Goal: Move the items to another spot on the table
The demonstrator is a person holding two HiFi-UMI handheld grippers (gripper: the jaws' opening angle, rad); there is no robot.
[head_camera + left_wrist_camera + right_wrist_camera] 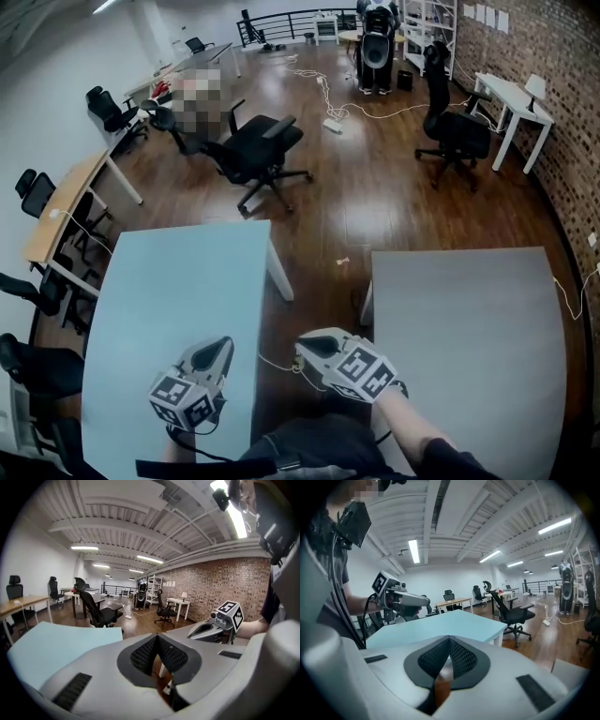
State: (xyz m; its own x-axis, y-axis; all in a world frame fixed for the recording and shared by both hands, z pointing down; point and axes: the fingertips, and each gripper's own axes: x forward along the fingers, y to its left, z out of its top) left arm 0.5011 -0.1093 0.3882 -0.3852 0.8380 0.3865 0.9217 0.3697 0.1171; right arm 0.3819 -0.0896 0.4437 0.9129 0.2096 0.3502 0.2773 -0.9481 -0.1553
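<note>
No loose item shows on either table. In the head view my left gripper [224, 344] hovers over the near right part of the light blue table [169, 281], shut and empty. My right gripper [303, 345] hangs over the floor gap between that table and the grey table [469, 319], also shut and empty, its tip pointing left. The left gripper view shows its own jaws [157, 637] closed tip to tip, with the right gripper [211, 630] beyond them. The right gripper view shows its own closed jaws [449, 639] and the left gripper [405, 600] above the blue table [450, 623].
A strip of wooden floor [323, 272] separates the two tables. A black office chair [261, 150] stands behind the blue table and another [457, 131] near a white desk [511, 98]. Wooden desks [66, 211] line the left wall. Cables [361, 111] trail on the floor.
</note>
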